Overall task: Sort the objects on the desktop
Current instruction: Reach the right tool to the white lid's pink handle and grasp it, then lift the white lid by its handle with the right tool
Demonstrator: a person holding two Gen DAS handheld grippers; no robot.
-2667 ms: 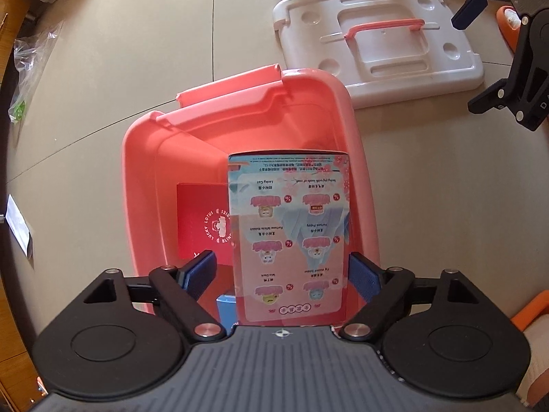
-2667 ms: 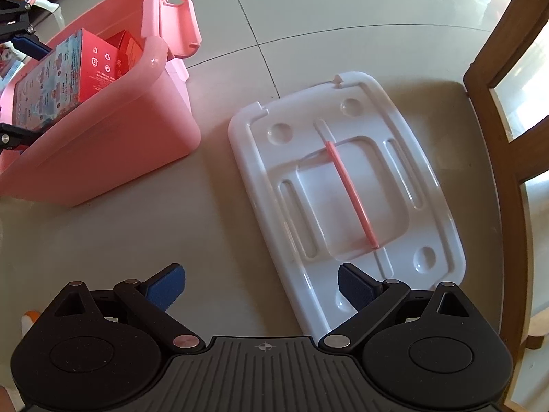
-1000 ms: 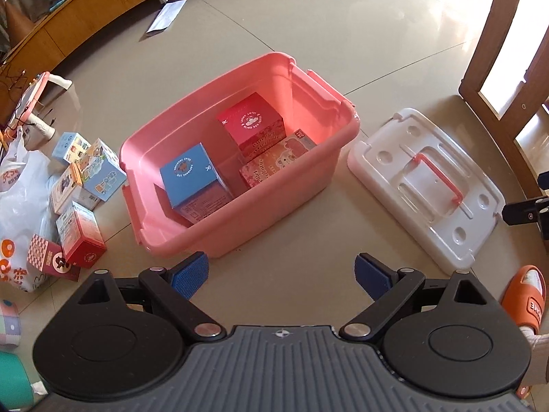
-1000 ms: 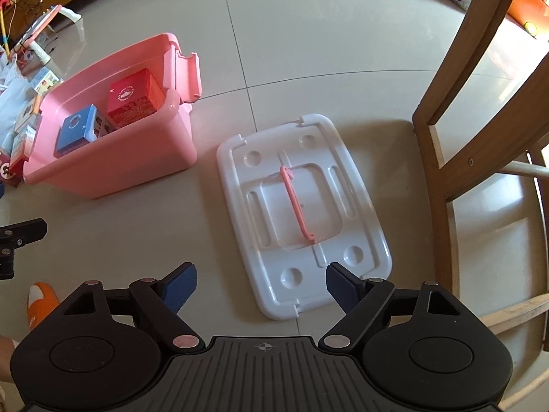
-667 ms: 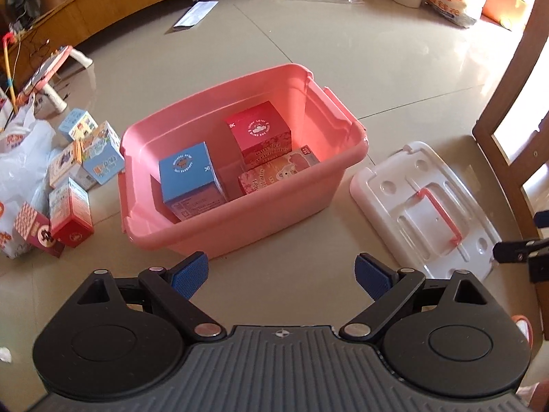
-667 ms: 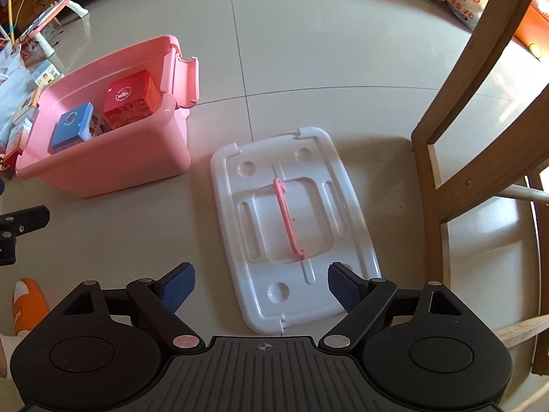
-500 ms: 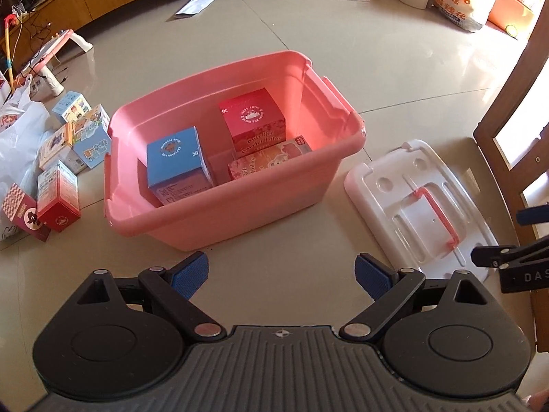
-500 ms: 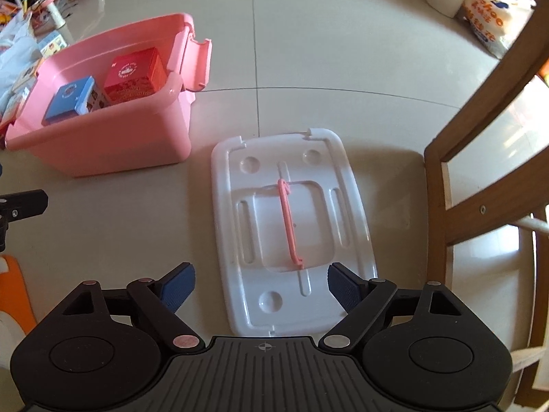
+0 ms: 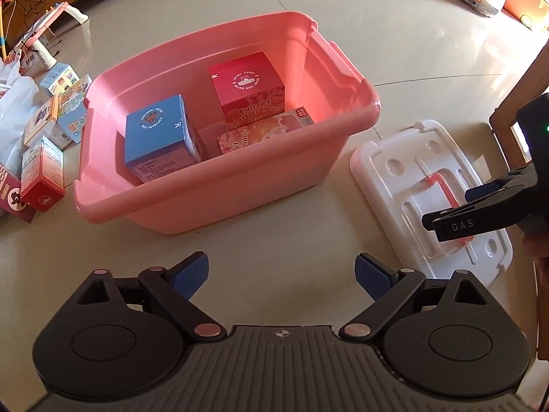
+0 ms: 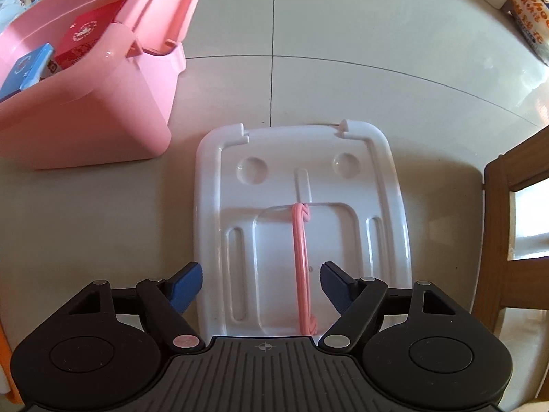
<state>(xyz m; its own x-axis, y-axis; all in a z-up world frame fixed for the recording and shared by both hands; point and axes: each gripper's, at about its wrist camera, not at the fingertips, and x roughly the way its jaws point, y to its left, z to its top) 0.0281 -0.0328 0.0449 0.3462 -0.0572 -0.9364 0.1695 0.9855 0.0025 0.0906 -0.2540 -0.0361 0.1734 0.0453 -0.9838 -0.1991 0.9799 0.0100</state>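
Pink bin [image 9: 212,202] on floor, holds blue box [image 9: 159,139], red box [image 9: 248,86], flat pink box [image 9: 264,132]. White lid [image 10: 298,185] beside bin; R gripper [image 10: 260,283] wide open over lid's pink handle [image 10: 301,261], no grip. L gripper [image 9: 281,274] wide open, empty. Loose boxes [image 9: 44,164] left of bin.

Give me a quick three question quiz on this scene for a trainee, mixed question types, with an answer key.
1. True or false: the white plastic lid is fitted on the pink plastic storage bin.
2. How many boxes lie inside the bin?
A. one B. three C. five
3. Fill in: the right gripper, fingers apart, hovers over the lid's pink ____.

Key
1. False: it lies flat on the floor beside the bin.
2. B: a blue cardboard box, a red cardboard box and a flat pink box.
3. handle
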